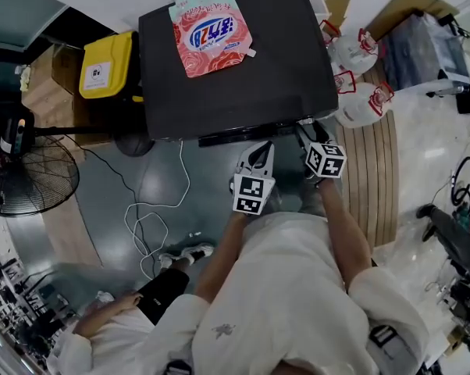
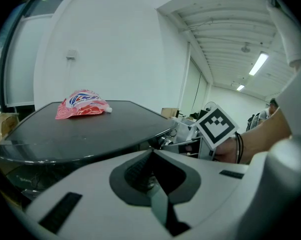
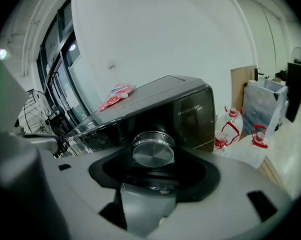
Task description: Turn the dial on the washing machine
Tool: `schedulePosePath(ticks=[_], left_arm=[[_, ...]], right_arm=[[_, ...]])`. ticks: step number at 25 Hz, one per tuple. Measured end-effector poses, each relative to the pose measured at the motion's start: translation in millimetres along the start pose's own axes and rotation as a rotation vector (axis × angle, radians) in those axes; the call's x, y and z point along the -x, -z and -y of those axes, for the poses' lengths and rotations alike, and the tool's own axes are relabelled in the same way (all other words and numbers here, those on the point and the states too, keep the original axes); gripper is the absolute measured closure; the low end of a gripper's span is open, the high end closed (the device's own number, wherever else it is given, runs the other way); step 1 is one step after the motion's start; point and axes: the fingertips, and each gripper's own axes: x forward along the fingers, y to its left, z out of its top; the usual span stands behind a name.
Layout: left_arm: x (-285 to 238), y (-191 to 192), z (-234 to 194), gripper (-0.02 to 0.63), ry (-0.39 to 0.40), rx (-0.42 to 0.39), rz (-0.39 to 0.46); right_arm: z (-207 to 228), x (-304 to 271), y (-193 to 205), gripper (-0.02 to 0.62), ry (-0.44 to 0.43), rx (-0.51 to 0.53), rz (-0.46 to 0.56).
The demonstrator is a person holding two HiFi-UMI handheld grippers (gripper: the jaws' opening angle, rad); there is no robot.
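Silver dial (image 3: 153, 153) on washing machine (image 1: 243, 76) front edge, right gripper (image 1: 315, 131) clamping it.

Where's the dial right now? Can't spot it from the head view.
Right gripper view, centre: the silver dial sits between the jaws of the right gripper, on the washing machine, at its front right corner.

Pouch (image 1: 211, 31) logo & washer (image 3: 190, 113) panel print: too blurry to read.

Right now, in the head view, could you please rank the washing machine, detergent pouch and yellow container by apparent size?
1. Glossy black washing machine
2. Pink-and-white plastic detergent pouch
3. Yellow plastic container, though the pouch lies nearer.
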Motion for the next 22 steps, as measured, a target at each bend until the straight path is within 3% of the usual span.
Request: schedulePosePath(ticks=[22], left_arm=[[-7.7, -0.7, 10.8, 0.594, -0.001, -0.009, -0.011]], right_arm=[[4.0, -1.6, 0.3, 0.322, -0.160, -0.309, 0.046]])
